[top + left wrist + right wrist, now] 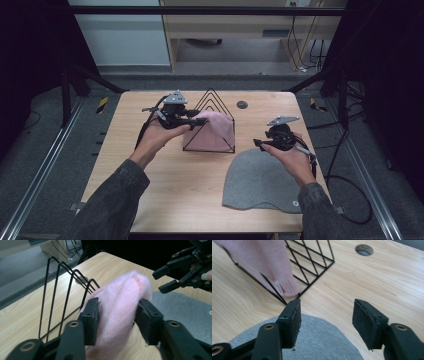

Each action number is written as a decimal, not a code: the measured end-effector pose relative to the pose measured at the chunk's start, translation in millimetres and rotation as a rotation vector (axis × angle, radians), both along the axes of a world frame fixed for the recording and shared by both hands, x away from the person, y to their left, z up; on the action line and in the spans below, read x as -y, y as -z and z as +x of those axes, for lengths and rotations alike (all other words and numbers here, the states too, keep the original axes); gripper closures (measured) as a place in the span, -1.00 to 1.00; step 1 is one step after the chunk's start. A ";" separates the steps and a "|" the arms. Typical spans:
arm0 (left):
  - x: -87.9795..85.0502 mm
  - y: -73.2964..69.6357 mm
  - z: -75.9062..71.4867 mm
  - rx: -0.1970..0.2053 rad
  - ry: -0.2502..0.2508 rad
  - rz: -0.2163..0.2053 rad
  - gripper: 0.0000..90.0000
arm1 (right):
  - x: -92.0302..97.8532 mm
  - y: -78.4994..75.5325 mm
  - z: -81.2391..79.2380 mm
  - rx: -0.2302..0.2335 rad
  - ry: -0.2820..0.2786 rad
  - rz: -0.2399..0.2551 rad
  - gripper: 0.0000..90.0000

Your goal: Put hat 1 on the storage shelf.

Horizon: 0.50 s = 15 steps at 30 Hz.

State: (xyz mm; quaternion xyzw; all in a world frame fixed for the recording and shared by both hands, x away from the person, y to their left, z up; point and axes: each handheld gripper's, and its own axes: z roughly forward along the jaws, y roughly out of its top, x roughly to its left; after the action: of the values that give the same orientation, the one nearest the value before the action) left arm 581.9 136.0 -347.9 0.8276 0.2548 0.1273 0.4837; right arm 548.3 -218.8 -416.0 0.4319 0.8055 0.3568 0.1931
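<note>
While draped on wire rack (pixel 210 122), pink beanie (pixel 217 129), grey beanie (pixel 260 182) nearby

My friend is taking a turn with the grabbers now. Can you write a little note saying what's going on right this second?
Left gripper: jaws on either side of the pink hat, which is draped over the black wire rack; the view is too blurred to tell if the pads press it.
Right gripper: open, empty, above the top edge of the grey hat, which lies flat on the table.
Done: pink hat on the rack.
Left: probably let go of the pink hat, then hang the grey one.
</note>
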 end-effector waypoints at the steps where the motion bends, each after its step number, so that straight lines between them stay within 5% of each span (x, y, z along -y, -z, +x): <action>1: -1.1 -0.4 -1.9 0.004 -0.004 -0.007 0.13 | 2.2 0.3 -0.4 -0.002 0.007 0.000 -0.16; 8: -18.0 -1.7 -28.1 0.047 -0.037 -0.026 -0.25 | 19.4 8.3 0.1 -0.044 0.036 -0.003 -0.35; 15: -40.4 15.7 -61.9 0.071 -0.071 0.060 -0.65 | 34.4 27.2 3.9 -0.111 0.062 -0.001 -0.16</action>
State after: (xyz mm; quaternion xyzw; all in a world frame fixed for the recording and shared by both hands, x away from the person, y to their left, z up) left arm 520.0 176.4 -363.6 0.8272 0.2626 0.1813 0.4625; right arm 552.1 -253.1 -443.3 0.4757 0.8014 0.3257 0.1594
